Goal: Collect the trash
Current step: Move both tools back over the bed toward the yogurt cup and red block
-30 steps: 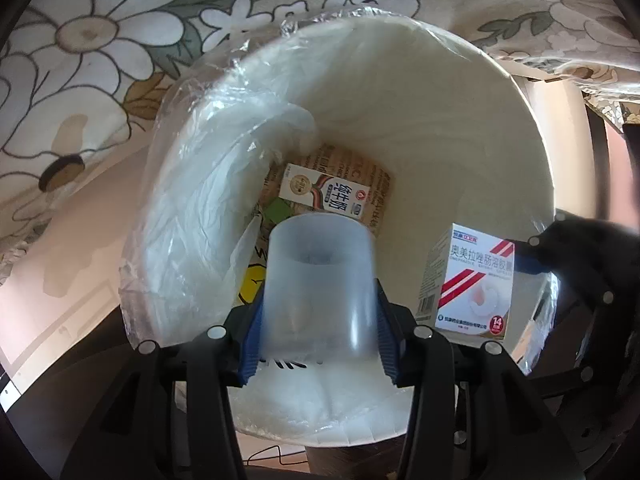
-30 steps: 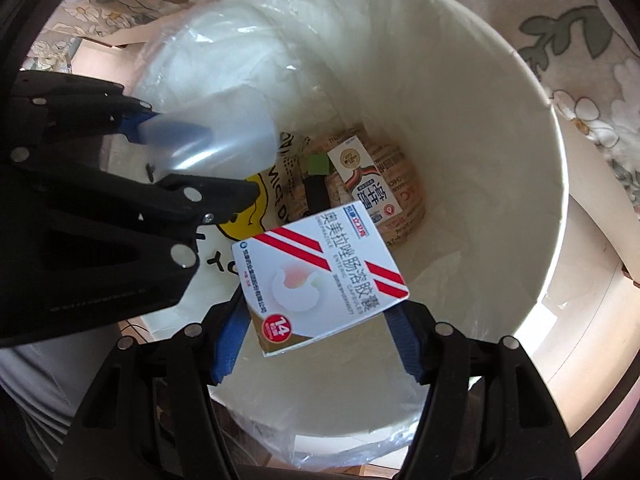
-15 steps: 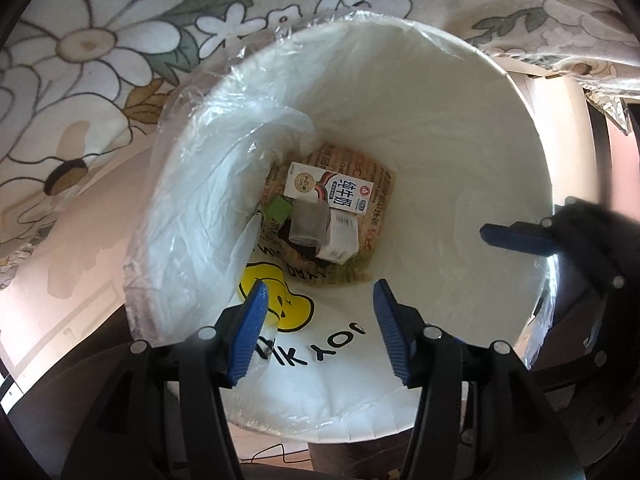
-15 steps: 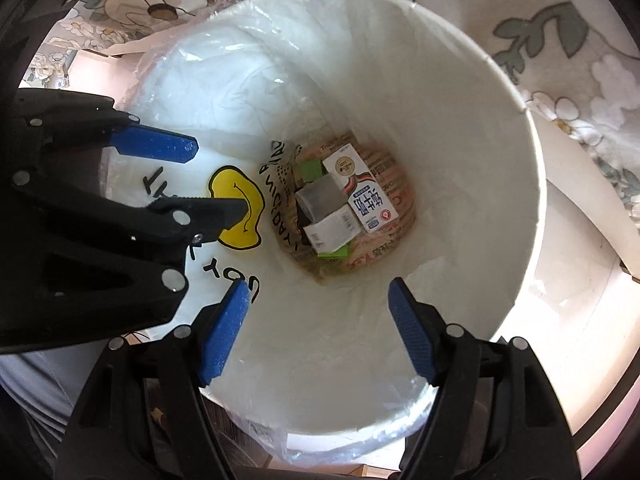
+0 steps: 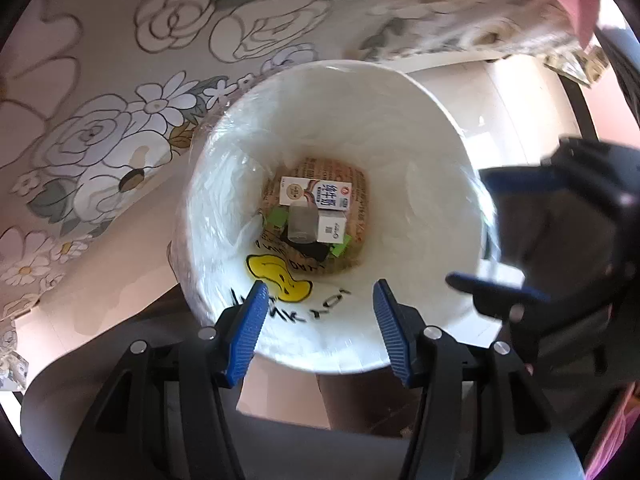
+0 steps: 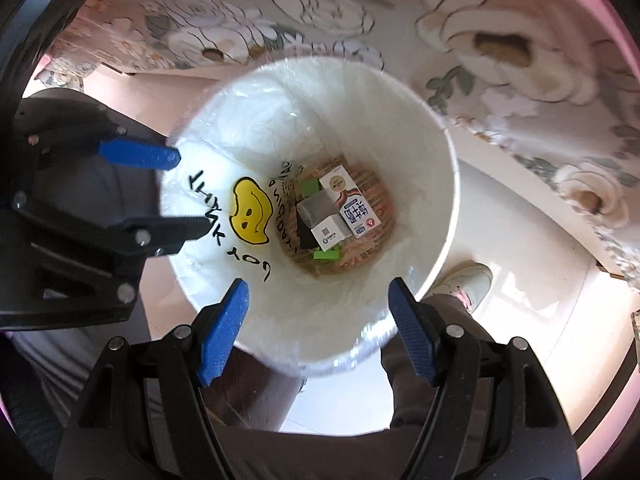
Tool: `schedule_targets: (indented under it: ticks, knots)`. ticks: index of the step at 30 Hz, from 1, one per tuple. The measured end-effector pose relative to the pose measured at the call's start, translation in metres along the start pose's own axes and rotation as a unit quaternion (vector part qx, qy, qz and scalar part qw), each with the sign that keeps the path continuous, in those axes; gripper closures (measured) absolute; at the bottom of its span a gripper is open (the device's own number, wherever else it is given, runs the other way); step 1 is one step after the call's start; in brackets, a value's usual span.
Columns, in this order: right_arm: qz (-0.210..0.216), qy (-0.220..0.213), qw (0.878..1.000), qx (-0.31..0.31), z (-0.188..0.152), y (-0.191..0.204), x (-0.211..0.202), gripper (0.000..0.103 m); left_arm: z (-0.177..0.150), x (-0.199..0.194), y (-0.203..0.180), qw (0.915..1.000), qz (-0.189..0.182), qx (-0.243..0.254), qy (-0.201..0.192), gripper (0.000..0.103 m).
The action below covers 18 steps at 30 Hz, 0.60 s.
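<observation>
- My left tongs (image 5: 316, 328): spread apart, empty.
- My right tongs (image 6: 318, 328): spread apart, empty.
- Bin (image 5: 420, 120): milk carton (image 5: 316, 196), plastic cup (image 5: 301, 222), small box (image 5: 332, 229) inside; nothing left outside, as far as I see.

The right gripper (image 6: 318, 300) hung over the white bin (image 6: 436, 152), jaws spread wide and empty. At the bin's bottom lay a milk carton (image 6: 354, 206), a clear plastic cup (image 6: 316, 208) and a small white box (image 6: 330, 234), touching one another. The left gripper (image 6: 188, 192) hovered at the bin's left rim, also spread apart. A flowered cloth (image 6: 500, 20) lay beyond.
</observation>
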State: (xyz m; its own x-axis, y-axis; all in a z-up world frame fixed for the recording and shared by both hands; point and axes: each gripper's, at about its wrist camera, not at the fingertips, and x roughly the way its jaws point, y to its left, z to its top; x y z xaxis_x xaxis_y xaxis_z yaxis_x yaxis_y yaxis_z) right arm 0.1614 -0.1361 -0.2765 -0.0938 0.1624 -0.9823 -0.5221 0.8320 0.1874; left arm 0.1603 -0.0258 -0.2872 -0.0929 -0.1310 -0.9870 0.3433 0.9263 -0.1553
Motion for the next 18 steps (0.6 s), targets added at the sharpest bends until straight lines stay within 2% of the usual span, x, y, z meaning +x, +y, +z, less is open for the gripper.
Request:
schedule_targets:
  ticks: [6, 10, 18]
  knots:
    - [-0.01, -0.032, 0.999, -0.004, -0.017, 0.007, -0.031, 0.031, -0.024, -0.032, -0.018, 0.9994, 0.002, 0.023, -0.026, 0.046]
    - [-0.014, -0.055, 0.998, -0.007, -0.027, 0.015, -0.048, 0.031, -0.039, -0.057, -0.032, 0.9973, 0.017, 0.041, -0.058, 0.046]
    - [-0.037, -0.107, 0.993, -0.019, -0.039, 0.032, -0.096, 0.031, -0.049, -0.108, -0.047, 0.9909, 0.034, 0.057, -0.117, 0.044]
